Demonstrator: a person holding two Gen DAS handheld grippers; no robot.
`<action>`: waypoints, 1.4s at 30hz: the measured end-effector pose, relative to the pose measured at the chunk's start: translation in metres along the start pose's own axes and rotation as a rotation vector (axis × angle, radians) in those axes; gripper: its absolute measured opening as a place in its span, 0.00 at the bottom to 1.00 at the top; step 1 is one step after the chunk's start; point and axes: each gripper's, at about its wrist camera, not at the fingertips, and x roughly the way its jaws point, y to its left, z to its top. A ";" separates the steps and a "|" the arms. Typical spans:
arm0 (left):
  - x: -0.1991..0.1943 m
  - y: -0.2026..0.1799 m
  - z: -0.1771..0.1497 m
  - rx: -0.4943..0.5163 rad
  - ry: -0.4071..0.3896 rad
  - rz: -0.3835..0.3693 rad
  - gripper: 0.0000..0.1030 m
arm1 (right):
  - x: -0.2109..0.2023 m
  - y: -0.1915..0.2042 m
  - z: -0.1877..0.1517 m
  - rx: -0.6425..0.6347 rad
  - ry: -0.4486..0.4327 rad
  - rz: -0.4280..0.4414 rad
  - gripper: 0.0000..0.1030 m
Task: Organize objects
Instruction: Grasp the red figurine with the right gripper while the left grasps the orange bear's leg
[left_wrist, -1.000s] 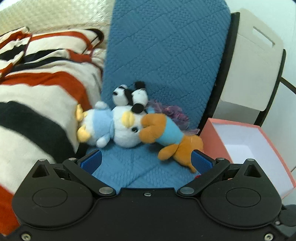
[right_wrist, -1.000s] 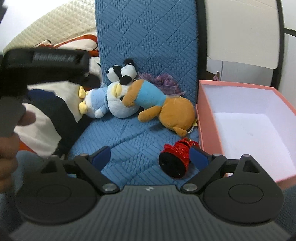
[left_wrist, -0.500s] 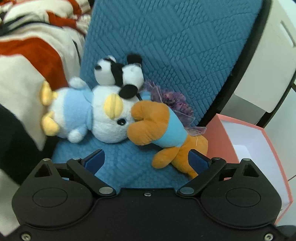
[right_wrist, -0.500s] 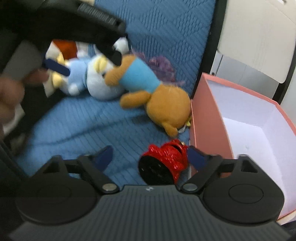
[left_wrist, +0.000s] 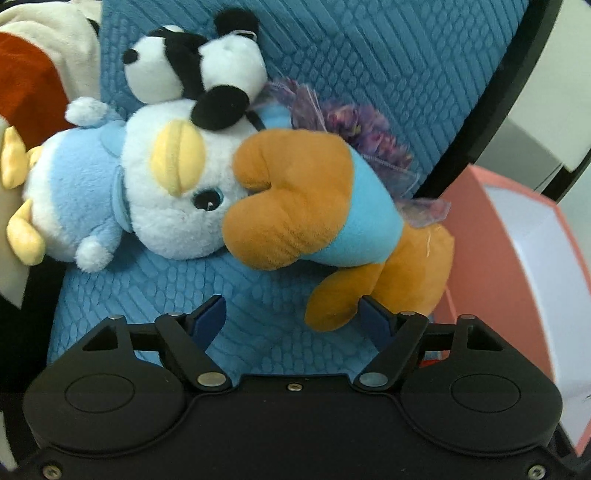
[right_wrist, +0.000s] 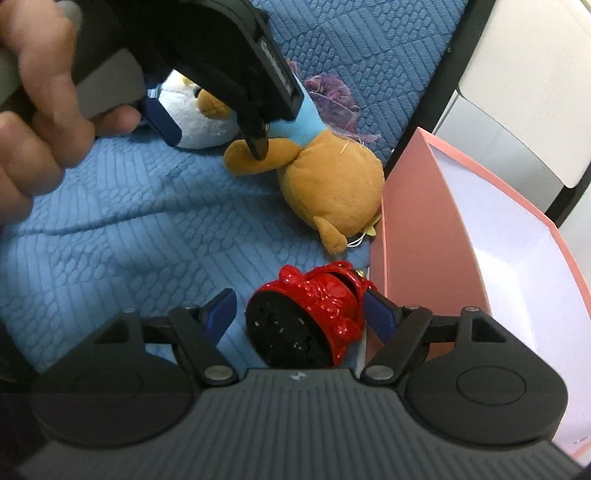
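Observation:
Several plush toys lie on a blue quilted cushion (left_wrist: 258, 325): an orange toy with a blue collar (left_wrist: 314, 218), a white-and-blue penguin (left_wrist: 110, 192), a panda (left_wrist: 195, 70) and a purple tuft (left_wrist: 362, 125). My left gripper (left_wrist: 291, 314) is open just in front of the orange toy, whose foot lies by the right finger. In the right wrist view the orange toy (right_wrist: 332, 184) lies beside a pink box (right_wrist: 417, 221). A red glittery ornament (right_wrist: 314, 314) sits between the open fingers of my right gripper (right_wrist: 299, 310), not squeezed.
The pink box with a white inside (left_wrist: 517, 266) stands open at the right of the cushion. A red, black and white striped blanket (left_wrist: 26, 85) lies at the left. A white cabinet (right_wrist: 517, 92) stands behind. The left gripper and the hand (right_wrist: 48, 122) holding it fill the right view's upper left.
My left gripper has moved in close to the plush toys, which now fill its view. My right gripper has moved forward so the red ornament sits between its fingers.

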 end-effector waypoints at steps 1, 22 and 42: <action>0.003 -0.001 0.000 0.003 0.003 0.005 0.72 | 0.003 0.000 0.000 -0.008 0.008 -0.004 0.75; -0.014 -0.005 0.000 -0.060 -0.054 -0.116 0.20 | 0.014 0.014 -0.007 -0.127 0.054 -0.080 0.76; -0.095 0.078 -0.022 -0.296 -0.188 -0.041 0.18 | -0.021 0.026 0.008 -0.013 -0.064 0.085 0.67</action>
